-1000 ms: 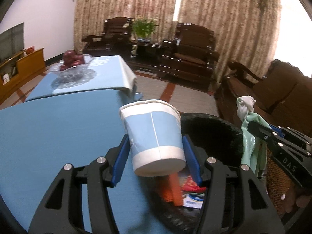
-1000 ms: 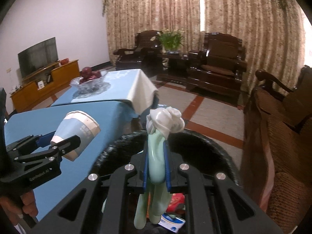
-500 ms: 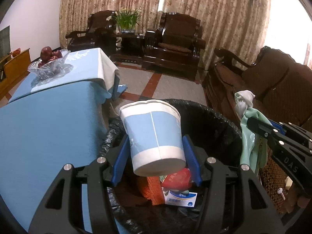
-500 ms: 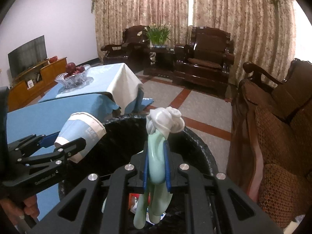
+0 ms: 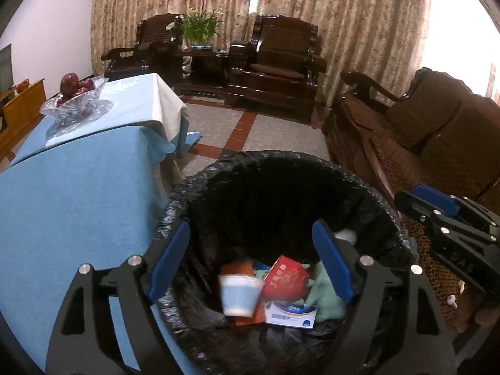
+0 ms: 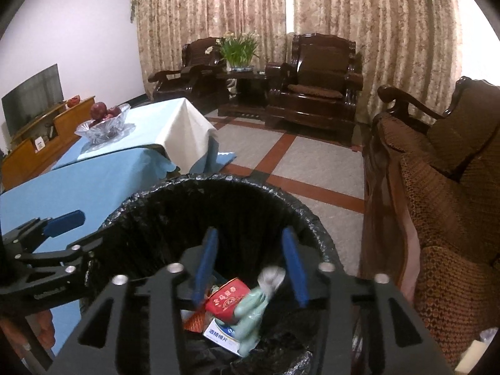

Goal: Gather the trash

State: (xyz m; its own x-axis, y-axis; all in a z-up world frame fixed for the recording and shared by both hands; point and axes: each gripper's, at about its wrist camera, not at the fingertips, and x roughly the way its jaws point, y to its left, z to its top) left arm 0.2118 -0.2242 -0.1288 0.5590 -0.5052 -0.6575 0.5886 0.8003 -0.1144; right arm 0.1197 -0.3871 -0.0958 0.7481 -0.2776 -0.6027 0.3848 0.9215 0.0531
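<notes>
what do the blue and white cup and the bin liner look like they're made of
Cup: likely paper, matte, with a rolled white rim and printed blue band. Bin liner: thin black plastic film, glossy and crinkled where it folds over the rim.

Tabletop [image 5: 72,206]: covered in blue cloth, left of the bin. Farther section under a pale cloth [image 5: 137,100] carries 1 glass fruit bowl [image 5: 75,103] of red fruit.
Floor [image 6: 312,162]: pale tiles with red-brown bands. Carries 1 black-lined trash bin [image 5: 384,218], just beside the tabletop edge, and dark wooden armchairs [image 6: 315,84] further back.
</notes>
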